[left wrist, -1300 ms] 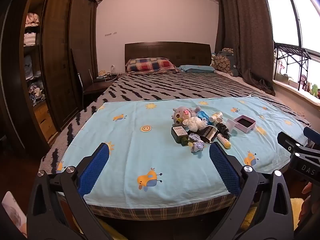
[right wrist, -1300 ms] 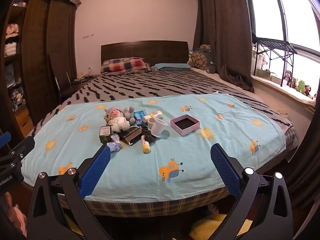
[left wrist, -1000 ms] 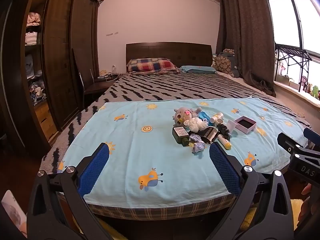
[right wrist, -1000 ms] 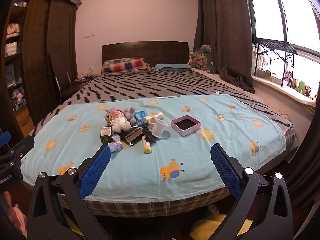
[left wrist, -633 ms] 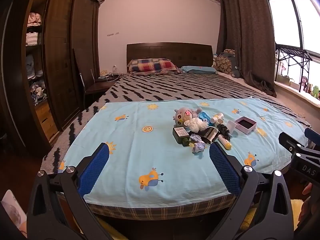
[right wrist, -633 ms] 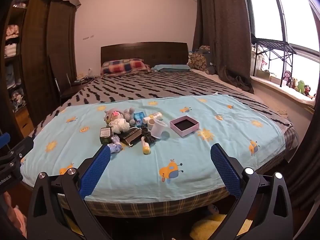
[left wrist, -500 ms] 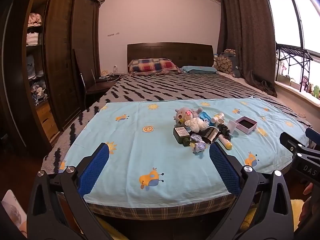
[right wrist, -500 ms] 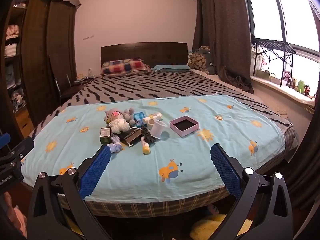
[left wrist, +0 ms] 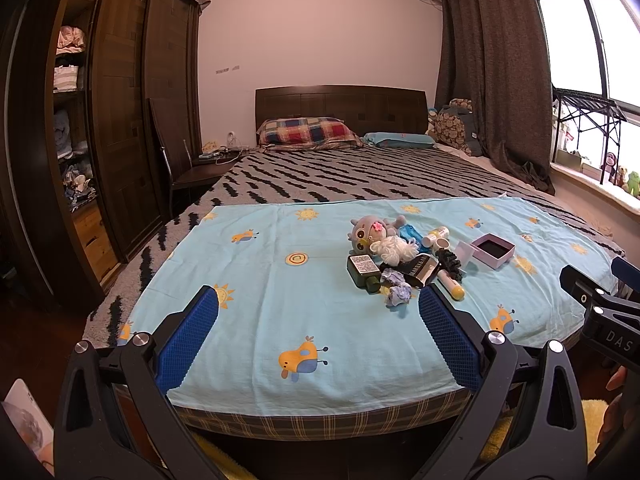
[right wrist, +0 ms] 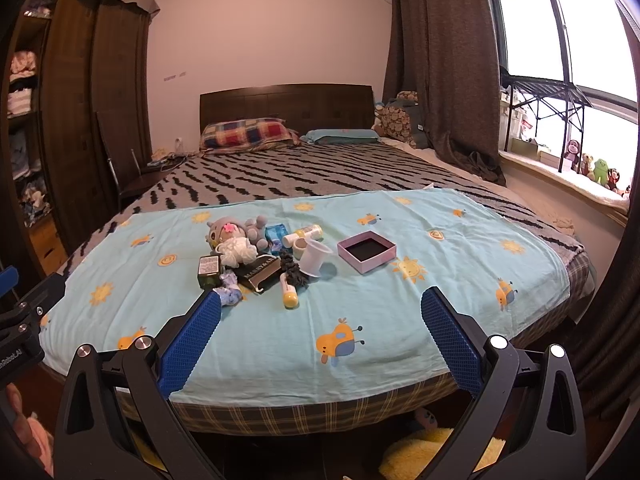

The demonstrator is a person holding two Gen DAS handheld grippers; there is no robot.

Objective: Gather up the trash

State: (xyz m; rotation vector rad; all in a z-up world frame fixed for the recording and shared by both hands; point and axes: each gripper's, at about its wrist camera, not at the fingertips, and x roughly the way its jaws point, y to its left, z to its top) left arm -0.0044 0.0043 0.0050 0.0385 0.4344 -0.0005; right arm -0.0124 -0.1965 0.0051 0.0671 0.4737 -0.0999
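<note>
Both tools hang at the foot of the bed (left wrist: 360, 184), short of the light blue sheet (left wrist: 280, 312) and touching nothing. At the bottom of the left wrist view the left tool (left wrist: 318, 332) is released, its blue pads spread wide with only sheet between them; the right tool (right wrist: 320, 332) fills the bottom of its own view the same way, jaws wide apart and empty. Trash lies in the clutter at the centre of the sheet: two crumpled bluish paper balls (left wrist: 396, 288) sit at the near edge of the heap, just beside a dark green bottle (left wrist: 364, 272) and a black box (left wrist: 420, 270). Behind them rest a grey plush toy (left wrist: 370, 232) and a white fluffy ball (left wrist: 394, 249). A yellow-capped tube (right wrist: 289, 294) lies toward the lower centre of the right wrist view, with a clear plastic cup (right wrist: 314, 258) and an open pink box (right wrist: 366, 251) to its upper right.
</note>
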